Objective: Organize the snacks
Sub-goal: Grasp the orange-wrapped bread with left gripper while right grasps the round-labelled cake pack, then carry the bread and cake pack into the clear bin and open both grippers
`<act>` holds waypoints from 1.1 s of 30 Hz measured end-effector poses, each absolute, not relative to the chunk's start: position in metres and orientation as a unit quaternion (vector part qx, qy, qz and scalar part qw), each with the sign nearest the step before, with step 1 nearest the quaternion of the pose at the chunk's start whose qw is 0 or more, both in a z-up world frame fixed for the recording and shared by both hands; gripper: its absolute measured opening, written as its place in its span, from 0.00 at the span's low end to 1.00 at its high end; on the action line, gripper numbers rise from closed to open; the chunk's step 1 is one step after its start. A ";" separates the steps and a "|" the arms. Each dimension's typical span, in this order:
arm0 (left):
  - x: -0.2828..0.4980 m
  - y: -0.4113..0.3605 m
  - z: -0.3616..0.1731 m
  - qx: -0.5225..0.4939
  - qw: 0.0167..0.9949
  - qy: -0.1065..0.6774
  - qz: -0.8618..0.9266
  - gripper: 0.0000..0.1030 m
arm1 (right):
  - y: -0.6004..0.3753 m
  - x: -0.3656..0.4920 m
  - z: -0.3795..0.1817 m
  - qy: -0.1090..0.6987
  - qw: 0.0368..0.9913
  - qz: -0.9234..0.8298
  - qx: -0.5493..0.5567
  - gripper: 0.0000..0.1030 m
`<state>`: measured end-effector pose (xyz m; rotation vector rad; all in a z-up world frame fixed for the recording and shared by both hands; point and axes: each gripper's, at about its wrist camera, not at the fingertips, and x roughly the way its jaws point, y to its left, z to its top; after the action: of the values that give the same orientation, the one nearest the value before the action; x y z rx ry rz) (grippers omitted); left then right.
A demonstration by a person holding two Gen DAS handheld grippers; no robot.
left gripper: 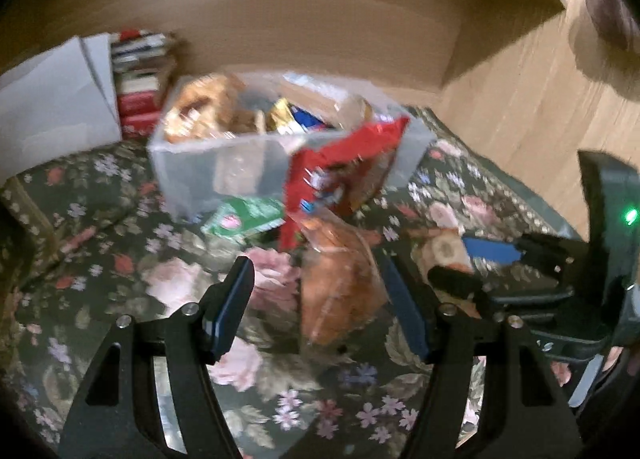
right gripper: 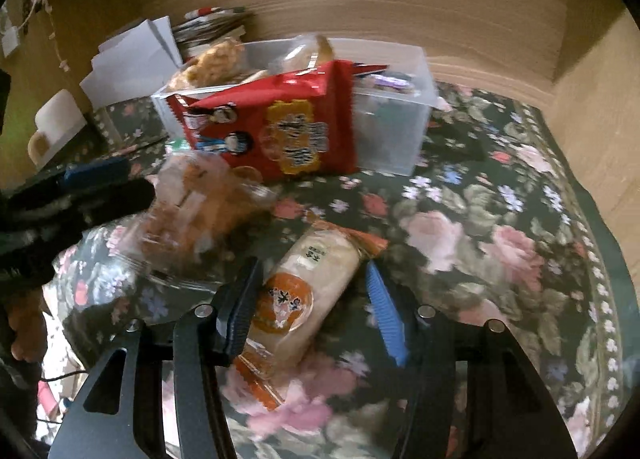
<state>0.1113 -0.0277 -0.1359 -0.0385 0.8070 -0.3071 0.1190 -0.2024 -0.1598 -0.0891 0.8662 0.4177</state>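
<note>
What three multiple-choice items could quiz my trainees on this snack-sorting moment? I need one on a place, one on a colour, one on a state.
1. Where is the red snack bag?
A. Leaning against the front of the clear bin
B. Flat inside the bin
C. On the floor

2. What colour is the carton lying by the bin?
A. Blue
B. Green
C. Yellow

3. How does the right claw stand around the rice cracker pack?
A. Shut tight on it
B. Open, fingers on either side
C. Far from it

Answers: 1 A, the bag stands propped on the bin wall; 2 B, its face is green; 3 B, a gap shows on the right finger's side.
</note>
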 end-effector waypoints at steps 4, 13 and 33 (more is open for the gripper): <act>0.117 -0.038 -0.150 -0.012 0.902 0.404 -0.149 0.65 | -0.206 0.119 -0.162 0.419 0.884 0.206 -0.027 0.46; 0.117 -0.051 -0.159 -0.002 0.905 0.396 -0.155 0.48 | -0.200 0.118 -0.167 0.431 0.876 0.217 -0.009 0.46; 0.101 -0.020 -0.070 -0.032 0.947 0.283 -0.145 0.47 | -0.222 0.120 -0.103 0.337 0.921 0.196 0.003 0.30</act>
<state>0.1007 -0.0204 -0.0701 -0.0654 0.5764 -0.2954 0.1202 -0.2222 -0.1033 0.0069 0.6925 0.4018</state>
